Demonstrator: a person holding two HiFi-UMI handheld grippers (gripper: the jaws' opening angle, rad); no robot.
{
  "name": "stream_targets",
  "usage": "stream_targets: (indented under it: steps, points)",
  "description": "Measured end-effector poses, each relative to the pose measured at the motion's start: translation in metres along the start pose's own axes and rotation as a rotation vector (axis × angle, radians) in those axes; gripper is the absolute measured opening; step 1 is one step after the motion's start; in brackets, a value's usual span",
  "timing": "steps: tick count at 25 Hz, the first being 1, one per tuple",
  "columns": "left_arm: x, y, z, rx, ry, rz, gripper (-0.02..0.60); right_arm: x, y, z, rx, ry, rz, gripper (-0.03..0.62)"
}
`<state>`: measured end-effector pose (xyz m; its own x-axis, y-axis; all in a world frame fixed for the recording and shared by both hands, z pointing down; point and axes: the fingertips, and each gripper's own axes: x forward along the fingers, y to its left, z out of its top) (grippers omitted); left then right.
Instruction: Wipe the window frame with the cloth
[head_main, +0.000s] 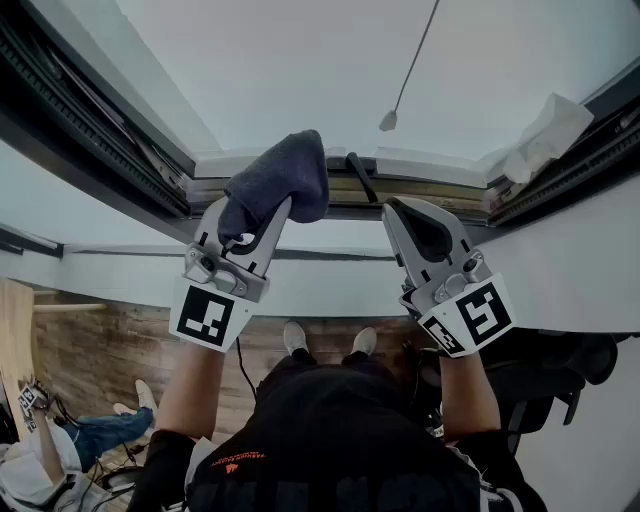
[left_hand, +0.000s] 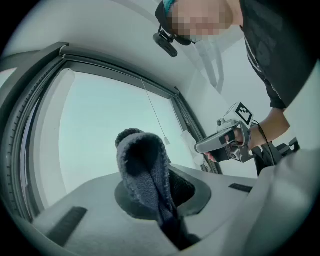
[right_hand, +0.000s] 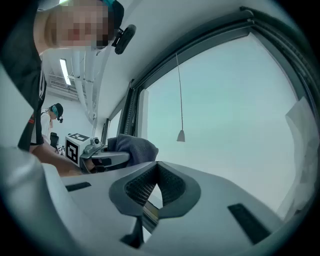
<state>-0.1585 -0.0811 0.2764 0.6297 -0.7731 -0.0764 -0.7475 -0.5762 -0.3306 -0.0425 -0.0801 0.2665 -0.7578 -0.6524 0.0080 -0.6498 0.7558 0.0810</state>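
left gripper (head_main: 248, 232): clamped on grey cloth (head_main: 281, 178), near window frame (head_main: 436, 166) | right gripper (head_main: 421, 226): jaws together, empty

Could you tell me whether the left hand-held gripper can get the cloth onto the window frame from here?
Probably yes: the left hand-held gripper is shut on the cloth, which bulges past its jaws right beside the window frame, with nothing between them.

A dark window frame (head_main: 90, 120) holds a pale, bright pane (head_main: 300, 60). Below it are a white wall (head_main: 330, 288) and a wooden floor (head_main: 110, 345).
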Motion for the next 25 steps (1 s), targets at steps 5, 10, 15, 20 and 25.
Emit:
stream_targets:
  steps: [5, 10, 15, 20, 25]
  points:
    - [0.008, 0.001, 0.001, 0.0, -0.003, 0.011, 0.043, 0.0, -0.007, 0.001, -0.001, -0.01, 0.006, 0.003]
    - [0.011, 0.01, -0.009, 0.003, 0.019, 0.041, 0.043, 0.005, -0.012, -0.004, 0.021, -0.01, 0.001, 0.005]
    - [0.01, 0.044, -0.014, 0.012, 0.047, 0.124, 0.043, 0.018, -0.009, -0.01, 0.045, -0.002, 0.027, 0.005]
    - [0.0, 0.1, -0.016, 0.006, 0.049, 0.257, 0.043, 0.028, -0.004, -0.019, 0.076, 0.018, 0.054, 0.005]
    - [-0.023, 0.163, -0.006, 0.061, 0.062, 0.426, 0.043, 0.04, 0.004, -0.023, 0.085, 0.032, 0.082, 0.005]
